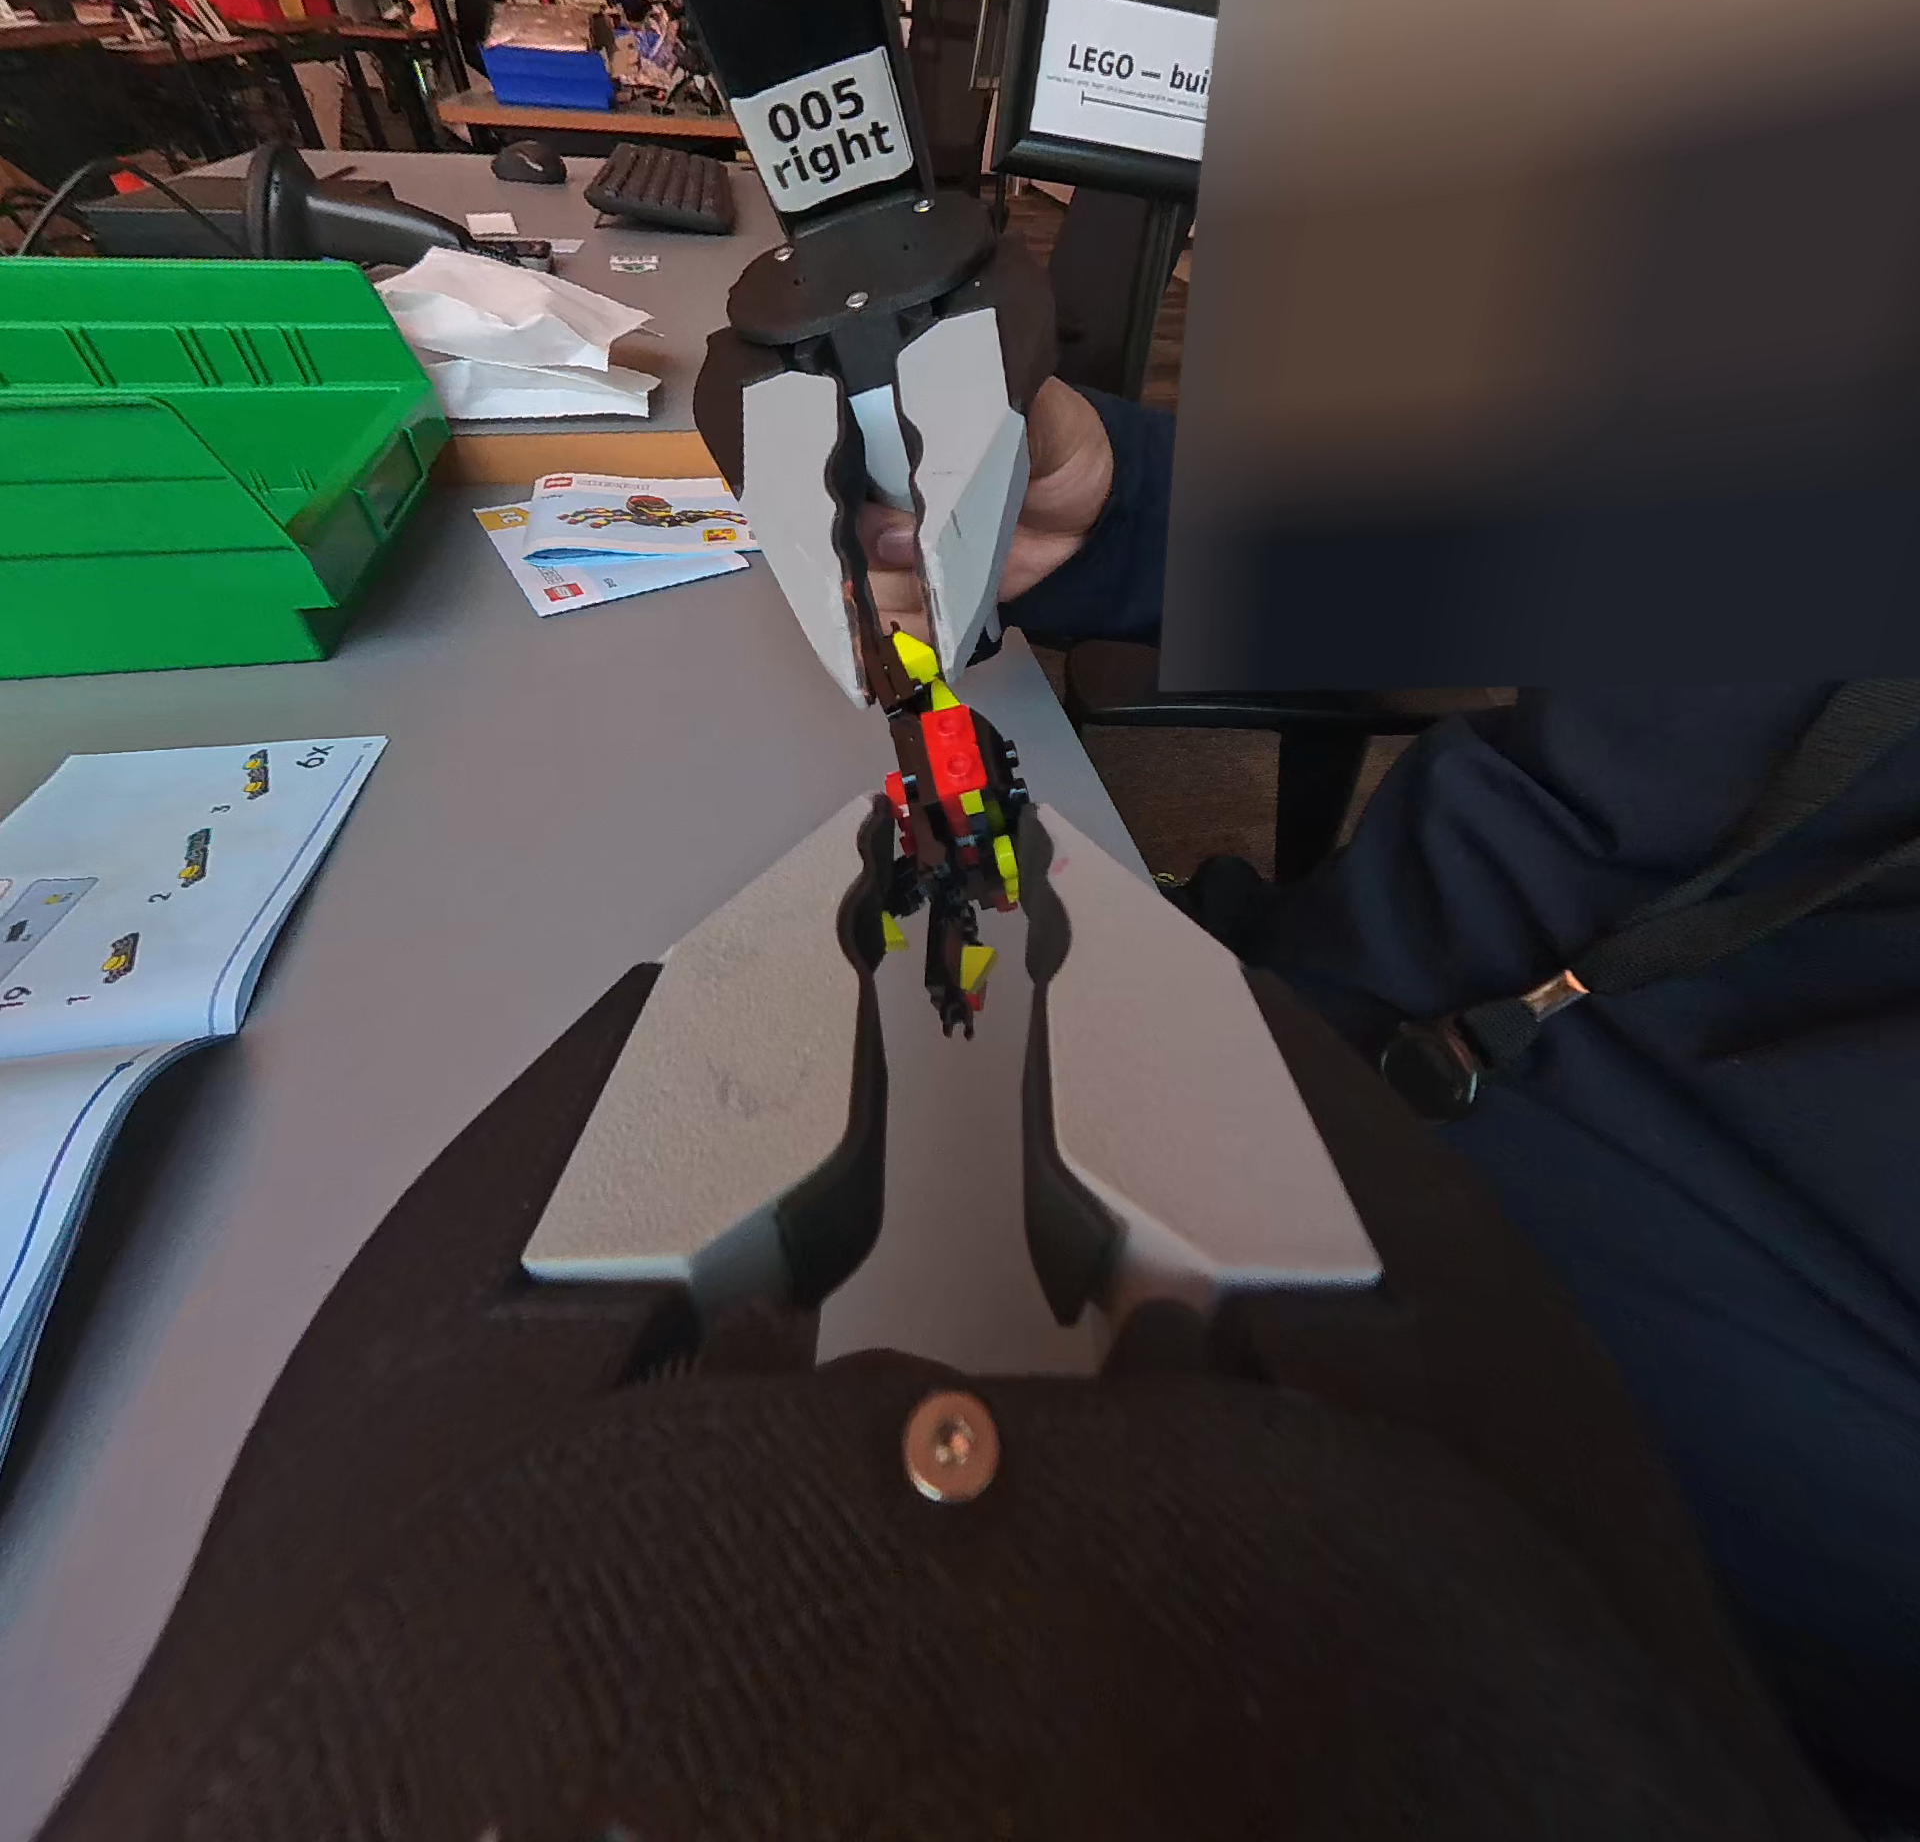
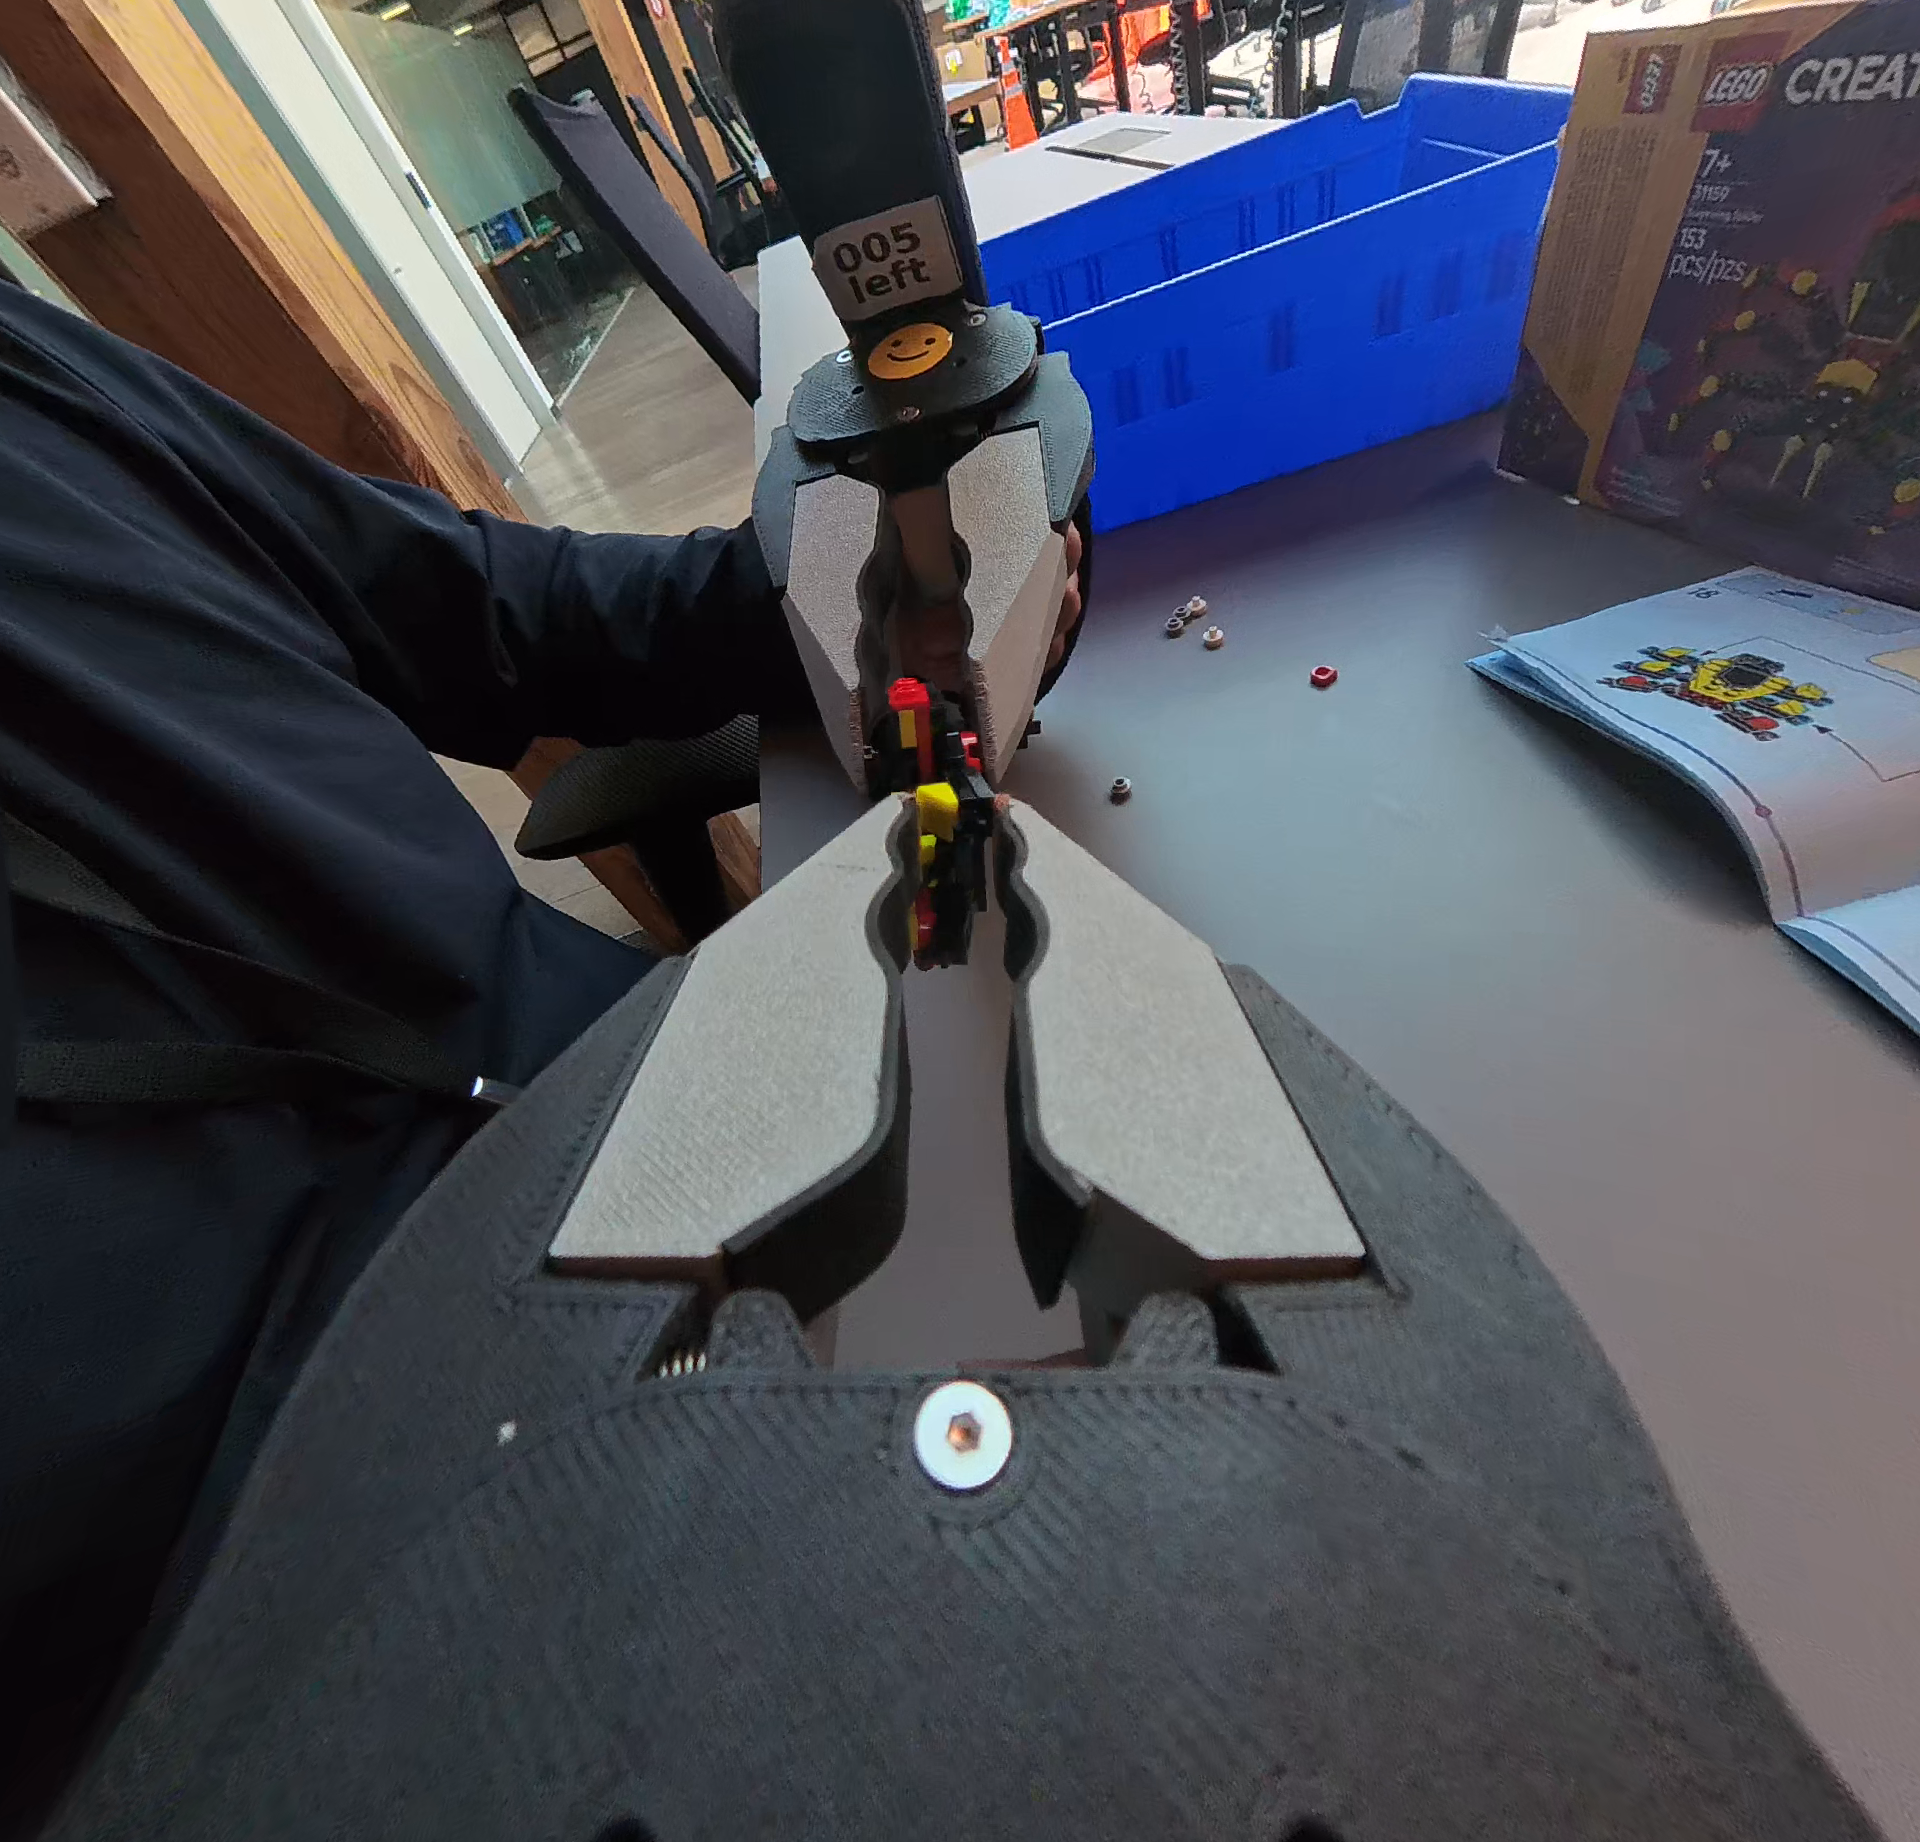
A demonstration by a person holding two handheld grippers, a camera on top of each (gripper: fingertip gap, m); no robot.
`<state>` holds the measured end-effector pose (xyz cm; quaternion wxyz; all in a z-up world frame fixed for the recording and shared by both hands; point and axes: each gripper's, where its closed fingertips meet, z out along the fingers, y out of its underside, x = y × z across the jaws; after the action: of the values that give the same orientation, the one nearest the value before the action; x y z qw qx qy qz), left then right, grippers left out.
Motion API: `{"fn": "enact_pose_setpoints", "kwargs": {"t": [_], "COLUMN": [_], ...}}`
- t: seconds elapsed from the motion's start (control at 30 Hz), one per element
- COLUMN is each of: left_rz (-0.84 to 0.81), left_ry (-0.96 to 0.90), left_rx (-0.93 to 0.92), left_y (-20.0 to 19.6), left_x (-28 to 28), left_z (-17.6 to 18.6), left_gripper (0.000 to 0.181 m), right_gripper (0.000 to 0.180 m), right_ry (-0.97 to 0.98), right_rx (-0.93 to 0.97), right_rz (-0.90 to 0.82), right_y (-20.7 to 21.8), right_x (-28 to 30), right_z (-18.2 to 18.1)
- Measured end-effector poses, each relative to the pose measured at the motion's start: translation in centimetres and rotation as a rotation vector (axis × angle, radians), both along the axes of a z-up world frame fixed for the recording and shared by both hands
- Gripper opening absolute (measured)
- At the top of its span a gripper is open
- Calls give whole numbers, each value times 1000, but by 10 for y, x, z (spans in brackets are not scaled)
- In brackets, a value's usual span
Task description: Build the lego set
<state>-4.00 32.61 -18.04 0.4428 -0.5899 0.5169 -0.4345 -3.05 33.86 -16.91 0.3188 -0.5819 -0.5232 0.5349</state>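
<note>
A small lego model (image 1: 951, 753) of red, yellow, black and brown bricks hangs in the air over the grey table's (image 1: 582, 753) near edge, held from both ends. My left gripper (image 1: 951, 810) is shut on its lower part, with several black and yellow legs between the fingers. My right gripper (image 1: 909, 670) faces it from above and is shut on the brown and yellow end. In the right wrist view the model (image 2: 940, 899) sits between my right gripper's (image 2: 951, 805) fingers, and the left gripper (image 2: 925, 769) clamps its far end.
A green bin (image 1: 187, 462), white paper bags (image 1: 520, 338) and instruction booklets (image 1: 156, 909) (image 1: 623, 535) lie on the table. A blue bin (image 2: 1299, 306), the lego box (image 2: 1745, 286), an open booklet (image 2: 1714, 732) and loose small pieces (image 2: 1195, 623) (image 2: 1322, 676) lie nearby. A person in dark clothing sits close. The tips of both grippers are at nearly the same place.
</note>
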Motion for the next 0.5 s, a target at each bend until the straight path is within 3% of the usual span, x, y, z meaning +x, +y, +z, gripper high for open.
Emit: {"fn": "enact_pose_setpoints", "kwargs": {"t": [0.5], "left_rz": [8], "left_ry": [48], "left_rx": [1], "left_y": [0], "left_x": [-1], "left_z": [-8], "left_gripper": [20], "right_gripper": [10], "right_ry": [-77], "right_rx": [151], "right_rz": [-20], "right_y": [-1], "right_x": [-2], "right_z": [-11]}}
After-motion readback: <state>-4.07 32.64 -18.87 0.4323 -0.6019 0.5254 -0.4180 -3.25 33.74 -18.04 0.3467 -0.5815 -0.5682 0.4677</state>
